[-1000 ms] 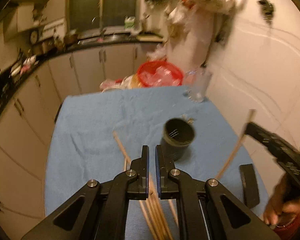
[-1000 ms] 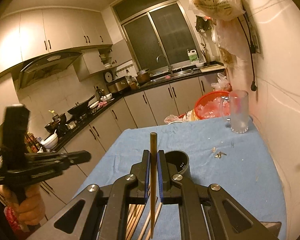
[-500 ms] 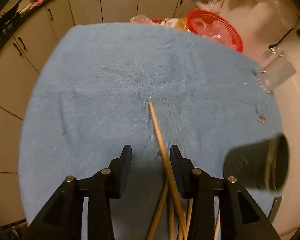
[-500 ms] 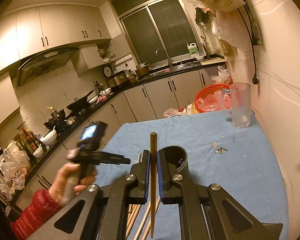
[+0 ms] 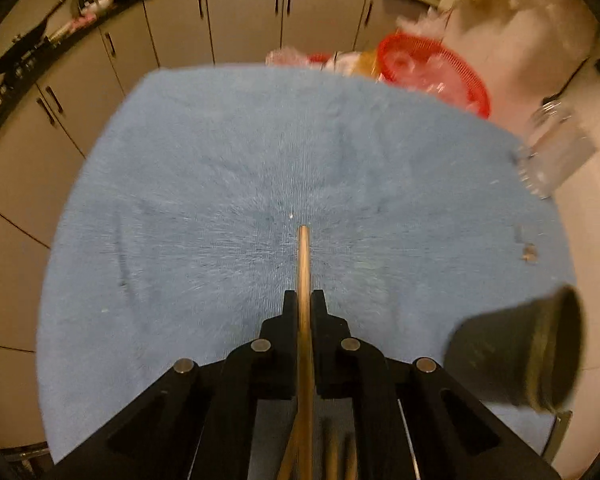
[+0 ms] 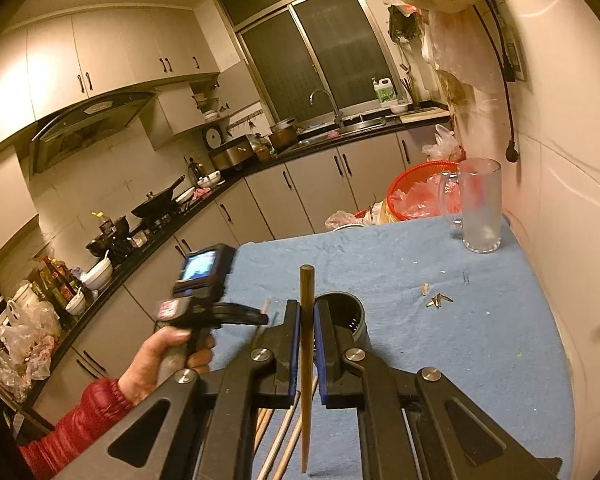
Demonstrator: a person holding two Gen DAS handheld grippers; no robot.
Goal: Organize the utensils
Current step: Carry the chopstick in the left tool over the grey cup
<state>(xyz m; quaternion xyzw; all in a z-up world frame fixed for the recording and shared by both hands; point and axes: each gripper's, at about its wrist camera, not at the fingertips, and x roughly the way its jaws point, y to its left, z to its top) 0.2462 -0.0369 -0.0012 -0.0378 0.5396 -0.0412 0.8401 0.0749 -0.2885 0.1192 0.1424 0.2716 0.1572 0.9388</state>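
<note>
My left gripper (image 5: 303,300) points down at the blue cloth (image 5: 204,184) and is shut on a pale wooden chopstick (image 5: 303,252), whose tip pokes out ahead of the fingers. Other chopsticks (image 5: 332,456) lie under the gripper body. The black utensil cup (image 5: 516,352) stands to its right. In the right wrist view, my right gripper (image 6: 307,308) is shut on a darker chopstick (image 6: 306,284) held upright, just in front of the black cup (image 6: 346,314). The left gripper (image 6: 260,316), held by a hand in a red sleeve, is to its left. Loose chopsticks (image 6: 284,440) lie below.
A glass mug (image 6: 480,204) stands at the far right of the cloth, a red basket (image 6: 416,188) behind it. Small scraps (image 6: 438,300) lie on the cloth right of the cup. The wall (image 6: 560,240) runs along the right edge; kitchen cabinets (image 6: 228,216) are left.
My left gripper came down to the chopsticks on the cloth, opened around one, then shut on it. The right gripper stayed put with its chopstick.
</note>
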